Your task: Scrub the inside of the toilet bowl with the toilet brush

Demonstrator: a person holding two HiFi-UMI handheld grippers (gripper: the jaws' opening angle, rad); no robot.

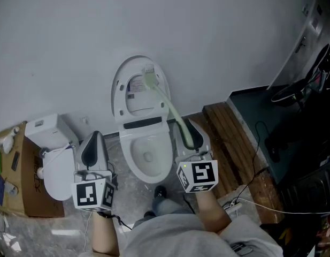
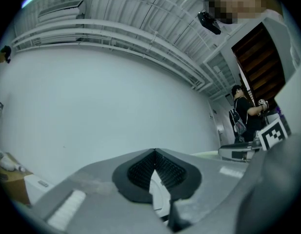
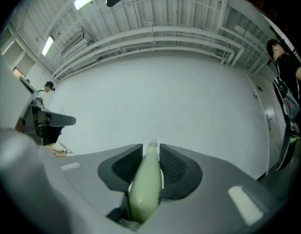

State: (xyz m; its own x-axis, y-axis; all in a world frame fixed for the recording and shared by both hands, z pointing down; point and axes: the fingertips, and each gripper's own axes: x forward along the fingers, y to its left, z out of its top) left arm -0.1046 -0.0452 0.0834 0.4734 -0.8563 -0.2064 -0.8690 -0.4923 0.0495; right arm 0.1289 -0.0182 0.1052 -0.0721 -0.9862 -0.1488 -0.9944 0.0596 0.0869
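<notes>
The white ceramic toilet bowl (image 1: 128, 155) stands against a plain pale wall (image 1: 63, 47), its oval white lid (image 1: 121, 90) raised upright. Bare floor is open in front of it. Its left side is hemmed by the left gripper (image 1: 94, 138) and, just beyond, a second white toilet with a boxy tank (image 1: 44, 134) beside a brown cardboard box (image 1: 35, 194). To the right, stacked dark wooden planks (image 1: 229, 135) run close alongside the bowl, and past them a dark tabletop (image 1: 255, 114) carries cables, so that flank is tight. The right gripper (image 1: 185, 128) is clamped on the pale green plastic toilet brush (image 1: 168, 105). In the right gripper view the smooth handle (image 3: 144, 189) sits squeezed between the ribbed black pads (image 3: 173, 165) of that gripper (image 3: 151, 149). The brush slants up and left, with its bristled head over the raised lid, above the bowl rather than inside it; whether it touches the lid cannot be told. The left gripper (image 2: 154, 153) is pinched closed at its tips with nothing between them. The bowl's base is partly hidden behind a dark shoe (image 1: 160, 191) and the person's grey garment (image 1: 197, 237). The box's far edge is cut off by the frame.
</notes>
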